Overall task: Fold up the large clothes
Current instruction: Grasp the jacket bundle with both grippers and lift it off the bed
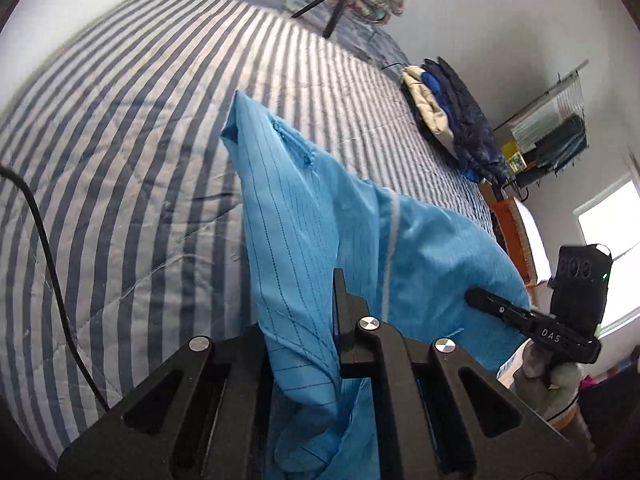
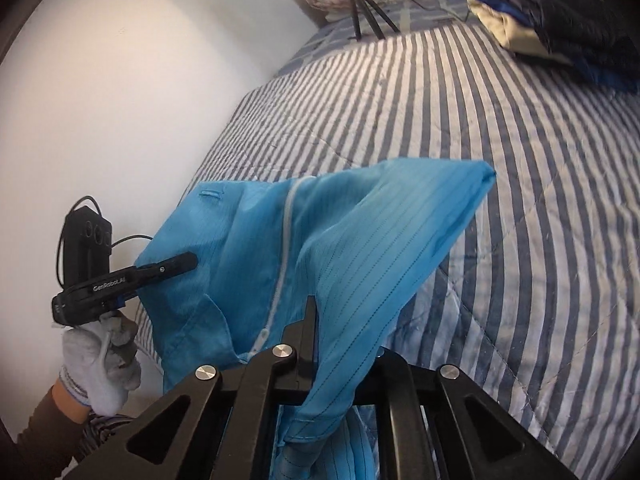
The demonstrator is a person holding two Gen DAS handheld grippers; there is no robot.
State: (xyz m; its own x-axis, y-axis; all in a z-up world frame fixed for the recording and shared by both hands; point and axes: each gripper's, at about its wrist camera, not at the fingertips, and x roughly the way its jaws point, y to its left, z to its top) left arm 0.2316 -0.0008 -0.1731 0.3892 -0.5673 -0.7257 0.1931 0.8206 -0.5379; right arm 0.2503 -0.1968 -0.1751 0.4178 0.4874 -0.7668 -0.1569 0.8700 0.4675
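The striped bed cover (image 1: 120,152) carried a stack of folded clothes (image 1: 448,120) at its far edge, while the blue garment (image 1: 304,208) hung above its near edge, clenched by the left gripper (image 1: 340,280) and the right gripper (image 2: 310,304).

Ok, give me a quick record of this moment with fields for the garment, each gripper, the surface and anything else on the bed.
garment: light blue garment with a white zip, held up off the bed, one sleeve draped toward the far end
left gripper: left gripper shut on the blue fabric
right gripper: right gripper shut on the blue fabric
surface: bed with blue and white striped quilt
other items: folded stack of clothes, dark blue on cream, near the bed's far edge
person: gloved hand holding the left gripper
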